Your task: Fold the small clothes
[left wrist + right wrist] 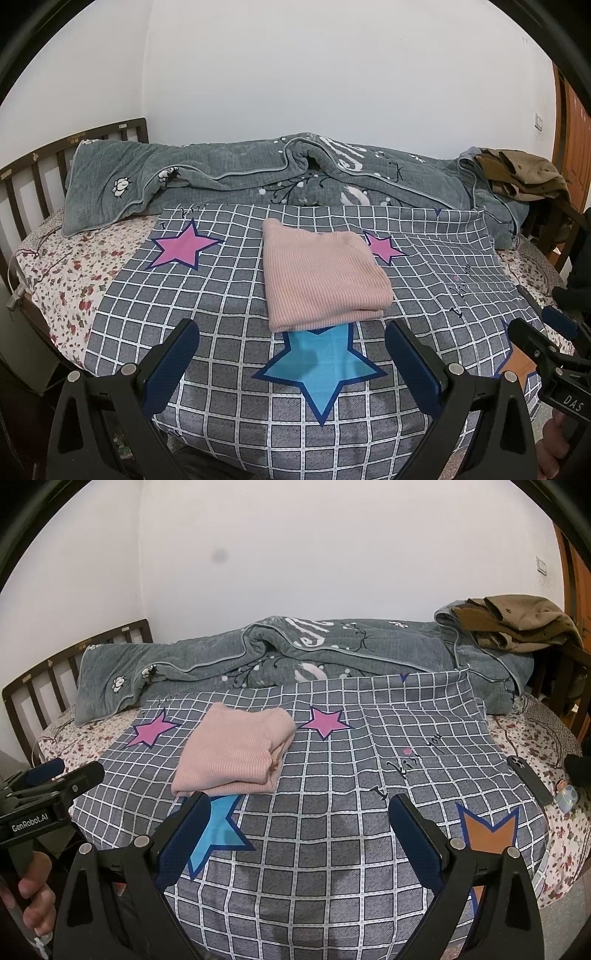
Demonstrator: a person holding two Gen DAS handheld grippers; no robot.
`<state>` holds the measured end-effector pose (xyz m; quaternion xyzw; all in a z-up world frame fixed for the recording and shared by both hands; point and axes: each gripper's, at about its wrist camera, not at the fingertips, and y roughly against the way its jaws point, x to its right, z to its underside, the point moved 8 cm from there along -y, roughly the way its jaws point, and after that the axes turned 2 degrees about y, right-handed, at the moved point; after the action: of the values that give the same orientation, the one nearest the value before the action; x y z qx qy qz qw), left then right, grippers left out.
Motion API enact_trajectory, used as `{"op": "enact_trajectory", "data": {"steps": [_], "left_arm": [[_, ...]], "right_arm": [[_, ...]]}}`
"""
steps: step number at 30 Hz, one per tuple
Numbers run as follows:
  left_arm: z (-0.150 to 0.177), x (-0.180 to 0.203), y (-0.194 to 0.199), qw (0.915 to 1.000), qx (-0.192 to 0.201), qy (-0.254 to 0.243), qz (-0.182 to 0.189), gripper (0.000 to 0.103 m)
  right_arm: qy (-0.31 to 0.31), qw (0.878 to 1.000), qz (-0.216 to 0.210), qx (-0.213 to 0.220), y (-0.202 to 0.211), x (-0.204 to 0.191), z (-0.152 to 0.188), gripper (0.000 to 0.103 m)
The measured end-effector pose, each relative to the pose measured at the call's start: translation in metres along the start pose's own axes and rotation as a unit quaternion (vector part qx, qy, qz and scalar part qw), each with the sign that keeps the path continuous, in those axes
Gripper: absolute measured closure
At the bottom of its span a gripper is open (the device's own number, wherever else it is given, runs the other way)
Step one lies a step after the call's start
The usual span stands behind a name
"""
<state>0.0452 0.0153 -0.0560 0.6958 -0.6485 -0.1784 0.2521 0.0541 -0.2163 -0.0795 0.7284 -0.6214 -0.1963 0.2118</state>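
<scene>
A folded pink garment (325, 277) lies on a grey checked sheet (229, 295) printed with stars, spread over a bed with a flowered cover (70, 273). In the left wrist view the garment sits at the centre of the frame, its near edge touching the tip of a blue star (321, 365); in the right wrist view it lies left of centre, between two pink stars.

The left gripper (291, 354) hangs near the bottom of its frame with jaws spread wide and nothing between them, apart from the garment. The right gripper (299, 830) is likewise released and holds nothing, low in its own frame.

A rumpled grey-green quilt (221, 173) stretches across the far side of the bed below the white wall. Brown clothes (517, 620) are piled at the upper right. A dark phone (528, 779) rests at the sheet's right edge.
</scene>
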Motion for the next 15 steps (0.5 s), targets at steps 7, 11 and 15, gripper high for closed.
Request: {"op": "enact_trajectory", "data": {"steps": [7, 11, 15], "left_arm": [[-0.0009, -0.0002, 0.0005, 1.0000, 0.001, 0.000, 0.000, 0.001], [-0.0023, -0.0005, 0.0015, 1.0000, 0.001, 0.000, 0.001, 0.001], [-0.0020, -0.0004, 0.0016, 1.0000, 0.002, 0.000, 0.001, 0.001]], "right_arm": [[0.000, 1.000, 0.000, 0.000, 0.0010, -0.0013, -0.0004, 0.007], [0.000, 1.000, 0.000, 0.000, 0.0015, -0.0020, -0.0007, 0.007], [0.000, 1.000, 0.000, 0.001, 0.0016, -0.0020, -0.0008, 0.007]]}}
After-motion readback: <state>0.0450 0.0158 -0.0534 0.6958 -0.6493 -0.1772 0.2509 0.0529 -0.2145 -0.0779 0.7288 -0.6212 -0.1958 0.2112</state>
